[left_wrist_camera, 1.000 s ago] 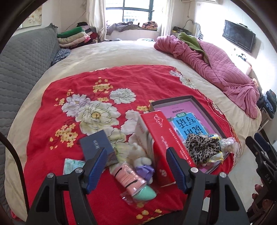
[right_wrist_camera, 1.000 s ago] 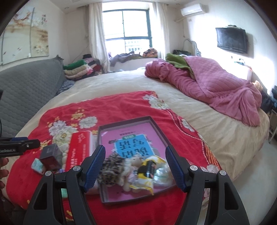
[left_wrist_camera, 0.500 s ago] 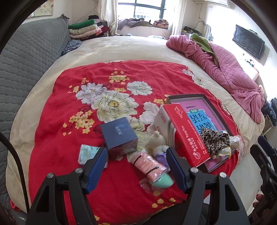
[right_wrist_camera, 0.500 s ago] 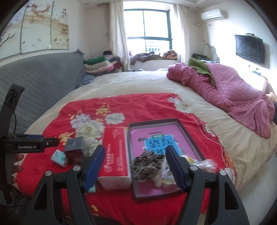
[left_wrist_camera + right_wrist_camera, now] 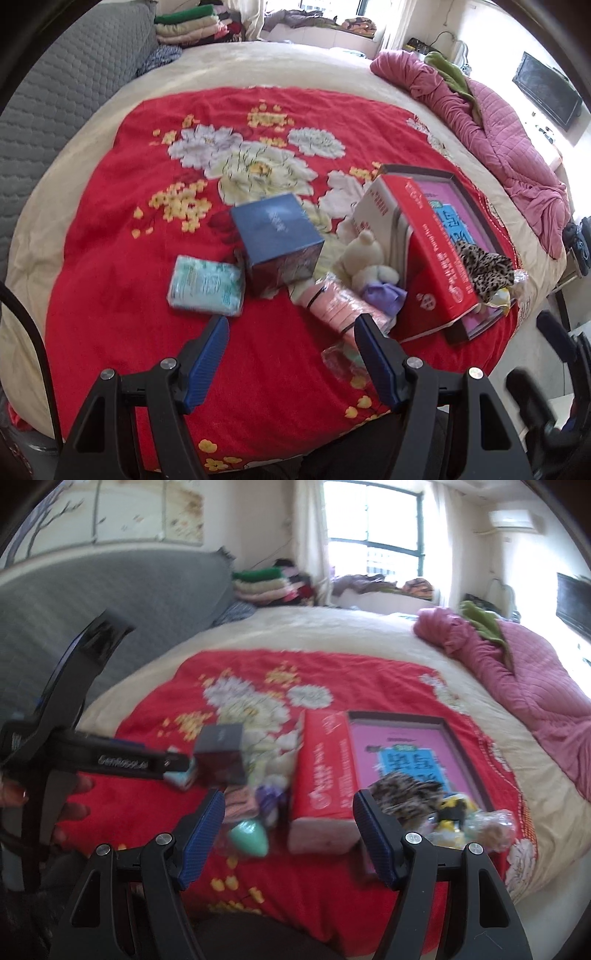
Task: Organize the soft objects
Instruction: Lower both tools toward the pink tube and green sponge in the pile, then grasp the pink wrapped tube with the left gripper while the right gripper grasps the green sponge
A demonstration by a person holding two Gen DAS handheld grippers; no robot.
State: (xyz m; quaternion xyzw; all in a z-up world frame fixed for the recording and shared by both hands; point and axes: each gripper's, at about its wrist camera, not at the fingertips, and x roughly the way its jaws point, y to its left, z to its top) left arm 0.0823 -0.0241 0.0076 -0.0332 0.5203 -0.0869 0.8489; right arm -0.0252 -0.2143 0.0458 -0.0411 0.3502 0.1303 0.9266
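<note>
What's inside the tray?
Tray: a pink-and-blue book, leopard cloth over its near end, yellow and clear-wrapped items beside it. Whatever lies under the cloth is hidden.

Bright window point(image 5: 373, 546) behind the cream bed point(image 5: 258, 62) (grey quilted headboard point(image 5: 55, 81) alongside).

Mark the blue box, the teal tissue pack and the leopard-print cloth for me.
blue box point(image 5: 275, 230), left wrist view, on its top face.
teal tissue pack point(image 5: 205, 286), left wrist view, on the middle of its wrapper.
leopard-print cloth point(image 5: 484, 267), left wrist view, on the bunched fabric in the tray.
</note>
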